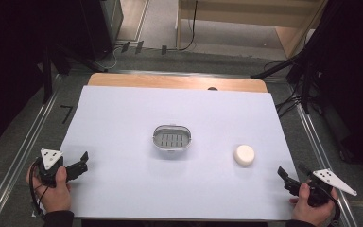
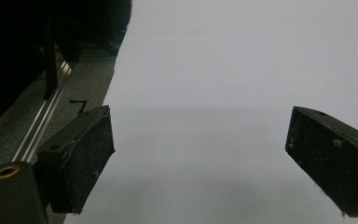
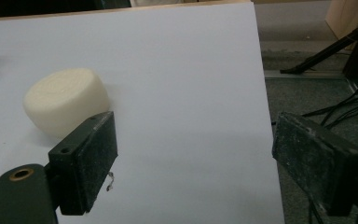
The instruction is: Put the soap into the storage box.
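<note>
At the bottom right of the high view the right gripper [image 1: 288, 178] rests at the edge of the white sheet [image 1: 123, 189], jaws spread with nothing between them. The left gripper [image 1: 80, 163], at the bottom left, is likewise released and empty; its own view shows only bare sheet between its black jaws.

The work in hand looks like fetching the round cream soap bar [image 1: 244, 155], which lies on the sheet just up and left of the right gripper, near it but apart. In the right gripper view the soap bar [image 3: 66, 101] sits at the left of the frame, beyond the left jaw rather than between the two. To do this well, I judge that the right gripper should first swing toward the bar until it is centred between the jaws, then come in low so the pads meet its curved side at the widest part. The present gap looks wide enough from here, though it is hard to be sure. The bar is smooth and round, so an off-centre pinch could squirt it away.

Farther off, in the middle of the high view, stands the oval slotted soap dish [image 1: 171, 138], empty, well apart from the bar, the likely place for it.

Count: two grippers, one soap bar, one soap dish, one sheet over the wooden table [image 1: 179, 81].
</note>
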`<state>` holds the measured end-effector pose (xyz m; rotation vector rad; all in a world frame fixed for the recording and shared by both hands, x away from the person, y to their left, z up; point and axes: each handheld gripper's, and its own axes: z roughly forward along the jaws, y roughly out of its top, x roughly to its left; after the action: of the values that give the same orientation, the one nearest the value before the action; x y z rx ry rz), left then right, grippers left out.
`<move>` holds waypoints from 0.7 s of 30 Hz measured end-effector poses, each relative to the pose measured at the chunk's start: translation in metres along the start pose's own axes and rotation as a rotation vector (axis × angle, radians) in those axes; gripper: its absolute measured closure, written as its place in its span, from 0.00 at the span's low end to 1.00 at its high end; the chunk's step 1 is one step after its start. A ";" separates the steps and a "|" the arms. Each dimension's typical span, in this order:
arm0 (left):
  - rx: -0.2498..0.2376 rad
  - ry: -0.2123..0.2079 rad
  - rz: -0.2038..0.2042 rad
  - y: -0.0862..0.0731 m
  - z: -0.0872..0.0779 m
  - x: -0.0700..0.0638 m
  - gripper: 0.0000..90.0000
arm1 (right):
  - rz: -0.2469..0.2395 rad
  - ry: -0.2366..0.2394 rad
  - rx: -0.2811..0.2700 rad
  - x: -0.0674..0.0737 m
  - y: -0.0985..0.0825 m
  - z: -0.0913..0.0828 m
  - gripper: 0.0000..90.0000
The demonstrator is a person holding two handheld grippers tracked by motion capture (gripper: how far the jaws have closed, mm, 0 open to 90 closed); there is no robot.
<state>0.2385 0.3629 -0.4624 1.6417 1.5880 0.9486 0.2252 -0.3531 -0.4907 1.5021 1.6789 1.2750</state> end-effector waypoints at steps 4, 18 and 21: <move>0.003 0.005 0.012 0.000 0.001 -0.001 0.09 | -0.030 -0.031 -0.004 0.004 0.000 0.000 0.17; -0.009 -0.001 0.013 0.000 -0.001 -0.001 0.09 | -0.048 -0.042 0.058 0.007 0.003 0.001 0.16; -0.010 0.000 0.014 0.000 -0.001 -0.002 0.09 | -0.059 -0.023 0.104 0.009 0.006 0.003 0.16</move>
<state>0.2378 0.3614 -0.4626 1.6481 1.5716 0.9620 0.2281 -0.3440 -0.4843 1.5092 1.7847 1.1514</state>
